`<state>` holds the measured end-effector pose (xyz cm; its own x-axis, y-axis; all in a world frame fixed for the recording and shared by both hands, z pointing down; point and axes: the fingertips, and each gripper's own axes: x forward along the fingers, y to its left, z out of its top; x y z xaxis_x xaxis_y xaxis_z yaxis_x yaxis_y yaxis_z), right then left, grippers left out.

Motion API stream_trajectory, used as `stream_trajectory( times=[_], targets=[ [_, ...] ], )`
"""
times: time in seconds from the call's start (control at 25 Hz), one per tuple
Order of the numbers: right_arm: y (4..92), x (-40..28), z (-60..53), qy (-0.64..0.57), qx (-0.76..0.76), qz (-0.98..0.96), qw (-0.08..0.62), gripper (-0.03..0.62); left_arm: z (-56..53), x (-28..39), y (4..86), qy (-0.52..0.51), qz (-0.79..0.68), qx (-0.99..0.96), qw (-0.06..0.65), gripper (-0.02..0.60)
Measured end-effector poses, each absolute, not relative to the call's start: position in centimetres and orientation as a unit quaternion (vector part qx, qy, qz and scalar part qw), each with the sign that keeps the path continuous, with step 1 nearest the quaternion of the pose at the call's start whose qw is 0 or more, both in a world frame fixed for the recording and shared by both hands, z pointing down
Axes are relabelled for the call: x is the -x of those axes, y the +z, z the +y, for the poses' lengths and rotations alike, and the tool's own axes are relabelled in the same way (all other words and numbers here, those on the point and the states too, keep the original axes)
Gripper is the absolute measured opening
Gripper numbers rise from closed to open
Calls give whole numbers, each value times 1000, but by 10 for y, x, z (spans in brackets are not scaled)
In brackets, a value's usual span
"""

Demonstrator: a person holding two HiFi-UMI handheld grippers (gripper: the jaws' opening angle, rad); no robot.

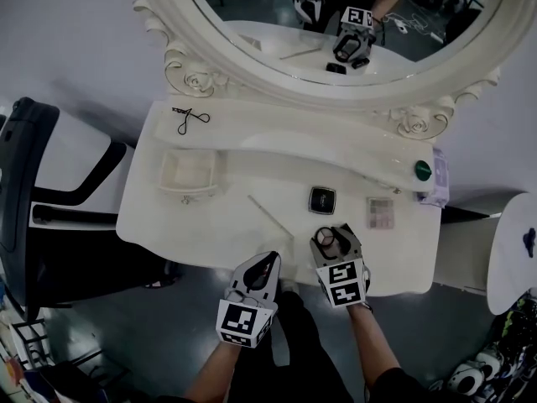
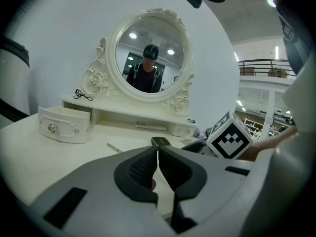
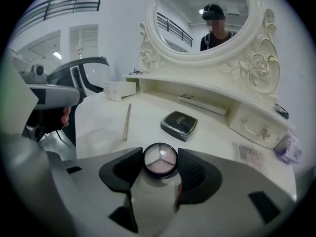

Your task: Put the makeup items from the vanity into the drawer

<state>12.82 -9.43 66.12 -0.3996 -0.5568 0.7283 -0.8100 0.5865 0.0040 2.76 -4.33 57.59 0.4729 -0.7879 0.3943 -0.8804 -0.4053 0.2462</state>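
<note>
A round eyeshadow compact [image 3: 159, 159] lies on the white vanity top [image 1: 226, 225] near its front edge. My right gripper [image 3: 159, 165] stands open around it, one finger on each side [image 1: 333, 241]. My left gripper [image 2: 158, 154] is shut with nothing in it and hovers at the front edge [image 1: 267, 269], left of the right one. A black square compact [image 1: 322, 200] lies just beyond the round one. A thin pencil [image 1: 270, 216] lies left of it and a clear palette [image 1: 380, 212] to the right. The small drawer [image 1: 189, 175] stands pulled out at the far left.
An eyelash curler [image 1: 190, 120] rests on the upper shelf at the left. A green-capped item [image 1: 423, 170] and a purple packet [image 3: 287, 148] sit at the right end. The oval mirror [image 1: 336, 32] rises behind. A black chair [image 1: 33, 191] stands left of the vanity.
</note>
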Motion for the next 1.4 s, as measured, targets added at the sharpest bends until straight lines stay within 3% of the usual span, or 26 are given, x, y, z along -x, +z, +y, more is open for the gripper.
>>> stream_trajectory(
  times=[0.4,1.04,1.4],
  targets=[
    [613,-134,-95,173,-434,-831,302,236,-43,-17,539,97,-518,-827,196,21],
    [478,-128,-65,140,-451,-872,132,236,-20,-17,454,52,-550,-818,161,21],
    [459,-94,-62,122,-397,-903,111,236,-9,15,436,19,-607,-781,146,15]
  ],
)
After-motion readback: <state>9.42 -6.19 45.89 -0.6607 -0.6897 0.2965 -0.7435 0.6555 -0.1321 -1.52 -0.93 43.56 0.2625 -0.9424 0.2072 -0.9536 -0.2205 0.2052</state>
